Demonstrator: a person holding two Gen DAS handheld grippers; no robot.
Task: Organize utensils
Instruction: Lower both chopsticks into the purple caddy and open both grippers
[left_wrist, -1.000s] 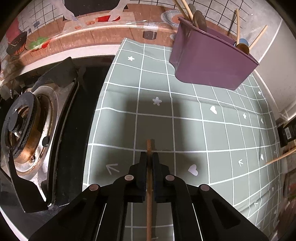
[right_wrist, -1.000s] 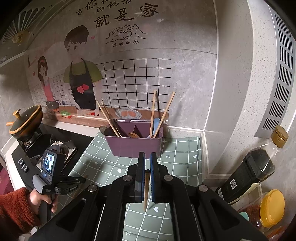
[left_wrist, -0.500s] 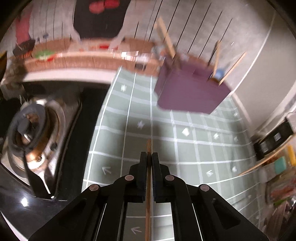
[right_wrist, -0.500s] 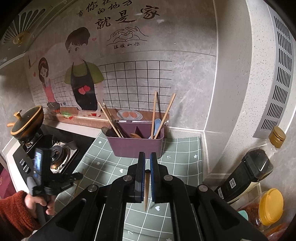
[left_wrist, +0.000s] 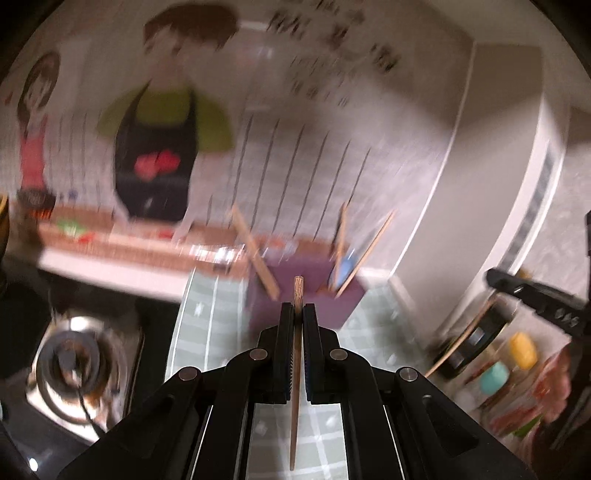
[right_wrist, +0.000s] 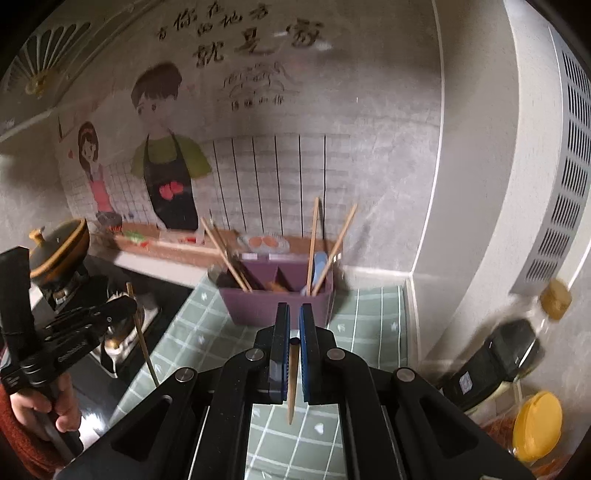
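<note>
Both hands loaded right now. Left gripper is clamped tight on a wooden chopstick, jaws pinching it w/ no gap; the stick runs up between the jaws, blunt end poking out above the tips, thin end hanging down over the green checked mat on the tabletop. Right gripper likewise closed on a second chopstick, pointed end dangling below the jaws.

Progress, judging by what's there: partway. The purple caddy at the back of the tabletop already has sticks in it, a couple leaning in the left compartment, two more plus a blue spoon in the right; something brownish in the middle slot, can't tell what. The two held chopsticks aren't in yet, both in the air, short of the caddy. No loose utensils visible on the mat, so these look like the last ones, tho part of the mat is hidden behind the grippers.

The sticks: slim, pale-brown wood, straight, tapered. Left view is badly blurred, so detail is thin.
</note>
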